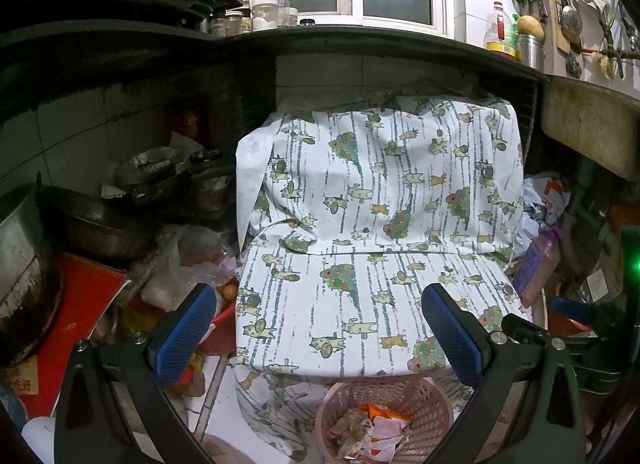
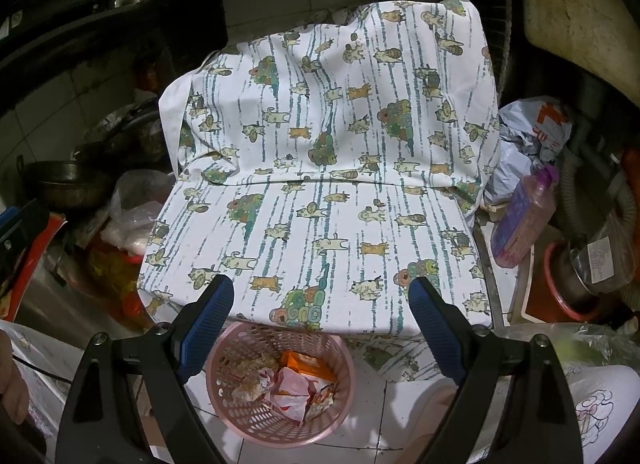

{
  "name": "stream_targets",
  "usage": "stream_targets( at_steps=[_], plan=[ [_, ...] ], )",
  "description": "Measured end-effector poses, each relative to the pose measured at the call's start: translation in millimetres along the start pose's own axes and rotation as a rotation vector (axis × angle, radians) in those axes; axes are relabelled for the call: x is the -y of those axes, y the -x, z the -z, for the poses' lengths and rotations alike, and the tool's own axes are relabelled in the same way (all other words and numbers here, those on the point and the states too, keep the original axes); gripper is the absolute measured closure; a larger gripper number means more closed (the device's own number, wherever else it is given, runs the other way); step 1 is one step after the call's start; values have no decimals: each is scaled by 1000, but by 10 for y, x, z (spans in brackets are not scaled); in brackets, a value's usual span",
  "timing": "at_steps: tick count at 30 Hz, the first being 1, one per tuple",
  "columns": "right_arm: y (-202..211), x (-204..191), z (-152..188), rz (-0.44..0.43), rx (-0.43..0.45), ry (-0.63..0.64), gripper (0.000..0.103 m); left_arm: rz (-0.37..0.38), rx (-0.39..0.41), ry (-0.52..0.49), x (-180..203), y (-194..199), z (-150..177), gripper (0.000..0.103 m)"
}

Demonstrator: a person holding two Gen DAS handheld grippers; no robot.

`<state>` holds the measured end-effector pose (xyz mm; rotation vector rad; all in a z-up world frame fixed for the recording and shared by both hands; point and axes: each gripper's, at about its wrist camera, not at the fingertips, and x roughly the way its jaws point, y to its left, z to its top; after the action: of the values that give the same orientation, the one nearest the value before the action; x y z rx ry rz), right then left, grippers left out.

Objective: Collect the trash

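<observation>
Pink basket [image 2: 280, 380] on floor tiles, touching front edge of cloth-covered seat [image 2: 320, 183]; holds crumpled wrappers [image 2: 292, 384], roughly half full. Cloth top bare, no loose trash visible: collecting looks mostly done. Left gripper [image 1: 320, 328] fingers spread, nothing between. Right gripper [image 2: 320, 320] fingers spread, empty, hovering above basket. Pots [image 1: 92, 223], plastic bags [image 1: 196, 256] crowd left; purple bottle [image 2: 524, 219] right.

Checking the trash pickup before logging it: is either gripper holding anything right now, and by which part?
Nothing is held. The left gripper and the right gripper both have open, empty jaws, above the pink basket of wrappers.
</observation>
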<state>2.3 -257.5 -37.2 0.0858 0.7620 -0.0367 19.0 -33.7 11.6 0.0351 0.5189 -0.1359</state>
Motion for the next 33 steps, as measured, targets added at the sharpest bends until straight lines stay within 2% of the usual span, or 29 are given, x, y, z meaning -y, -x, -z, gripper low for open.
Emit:
stream_targets(
  at_steps=[33],
  plan=[
    [-7, -13, 0, 1, -2, 5, 15, -10, 7, -4, 21, 26, -4, 0]
  ],
)
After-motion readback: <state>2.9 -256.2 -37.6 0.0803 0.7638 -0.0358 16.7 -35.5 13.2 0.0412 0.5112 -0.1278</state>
